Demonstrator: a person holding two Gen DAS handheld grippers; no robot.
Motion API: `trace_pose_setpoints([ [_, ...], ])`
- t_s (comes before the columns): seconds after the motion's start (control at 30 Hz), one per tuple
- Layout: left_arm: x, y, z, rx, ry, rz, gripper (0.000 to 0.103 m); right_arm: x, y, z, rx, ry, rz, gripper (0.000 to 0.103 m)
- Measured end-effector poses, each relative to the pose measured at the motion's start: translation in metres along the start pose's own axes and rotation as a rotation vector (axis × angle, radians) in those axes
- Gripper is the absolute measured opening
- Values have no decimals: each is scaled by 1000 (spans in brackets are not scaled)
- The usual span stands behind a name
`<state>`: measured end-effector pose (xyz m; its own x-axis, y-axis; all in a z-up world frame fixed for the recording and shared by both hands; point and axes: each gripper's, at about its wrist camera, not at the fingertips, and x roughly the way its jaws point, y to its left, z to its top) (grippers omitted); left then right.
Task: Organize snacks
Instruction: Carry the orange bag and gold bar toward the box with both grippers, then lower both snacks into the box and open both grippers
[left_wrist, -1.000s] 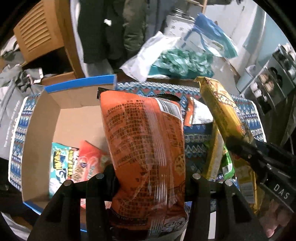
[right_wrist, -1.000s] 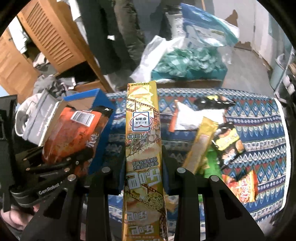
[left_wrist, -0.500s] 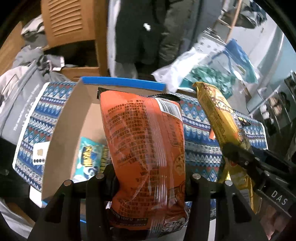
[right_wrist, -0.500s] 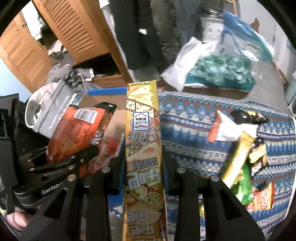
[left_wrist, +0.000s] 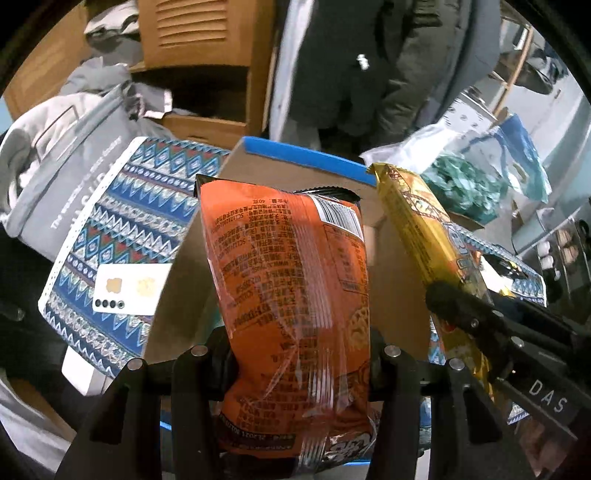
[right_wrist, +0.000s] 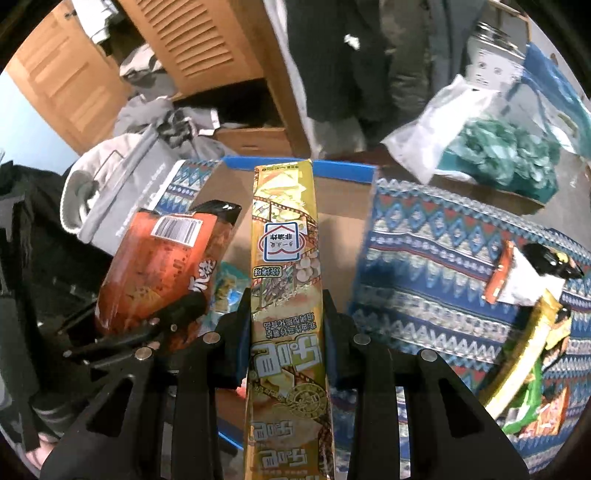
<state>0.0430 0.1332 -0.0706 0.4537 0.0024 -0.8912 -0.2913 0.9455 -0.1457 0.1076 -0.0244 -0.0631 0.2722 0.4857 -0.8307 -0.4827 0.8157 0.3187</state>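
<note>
Holding both snacks upright over the cardboard box (left_wrist: 280, 173) looks like the setup for a drop, so the grips make sense: the left gripper (left_wrist: 299, 354) is pinching the orange chip bag (left_wrist: 291, 280) low down near its bottom seam, letting the puffy body stand up in front of the camera, and the right gripper (right_wrist: 286, 332) is clamped on the long gold snack pack (right_wrist: 286, 273) around its lower half so the rest pokes forward toward the box's blue rim (right_wrist: 343, 171). Gripping low like that should let each one slide in top-first, I'd guess. There's already a blue-ish packet (right_wrist: 229, 284) lying in the box, and a pile of other snacks (right_wrist: 528, 354) waits on the patterned cloth (right_wrist: 443, 258) off to the right. Compared with 1 second ago, both tools have swung left: the box was off to the side of the gold pack then and now sits dead ahead of both cameras, and the leftover pile has slid toward the right edge of the right view. Grips haven't changed at all, so both packs are airborne and nothing's released yet.
</note>
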Motion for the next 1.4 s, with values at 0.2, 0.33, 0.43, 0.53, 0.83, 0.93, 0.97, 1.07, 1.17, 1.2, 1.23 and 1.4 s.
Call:
trace_pose_setpoints([
  [0.2, 10, 22, 1, -47, 18, 8, 51, 22, 11, 4, 6, 38, 8, 31],
  [0.33, 19, 30, 1, -77, 50, -6, 51, 31, 16, 5, -2, 53, 8, 31],
  [0.43, 23, 35, -1, -90, 66, 12, 54, 34, 18, 6, -5, 56, 14, 36],
  [0.53, 24, 39, -1, -110, 66, 22, 65, 32, 19, 9, -11, 40, 12, 39],
  [0.83, 19, 35, 0, -108, 57, 23, 74, 19, 16, 13, -1, 6, -13, 58],
  [0.93, 17, 31, -1, -97, 56, 21, 74, 14, 14, 12, -4, -6, -35, 62],
  [0.97, 16, 29, 0, -95, 57, 19, 74, 11, 13, 11, -6, -9, -42, 63],
  [1.07, 13, 24, 0, -88, 54, 11, 74, 4, 9, 10, -7, -21, -58, 68],
  [1.17, 8, 16, 0, -69, 43, 11, 78, -2, 3, 7, 7, -27, -68, 68],
  [1.2, 6, 13, -1, -60, 36, 11, 79, -4, 1, 6, 12, -29, -71, 69],
  [1.23, 5, 10, -1, -54, 33, 11, 79, -7, -2, 5, 17, -31, -75, 69],
  [1.4, 2, -6, -3, -26, 32, -1, 79, -18, -15, -2, 40, -40, -90, 71],
])
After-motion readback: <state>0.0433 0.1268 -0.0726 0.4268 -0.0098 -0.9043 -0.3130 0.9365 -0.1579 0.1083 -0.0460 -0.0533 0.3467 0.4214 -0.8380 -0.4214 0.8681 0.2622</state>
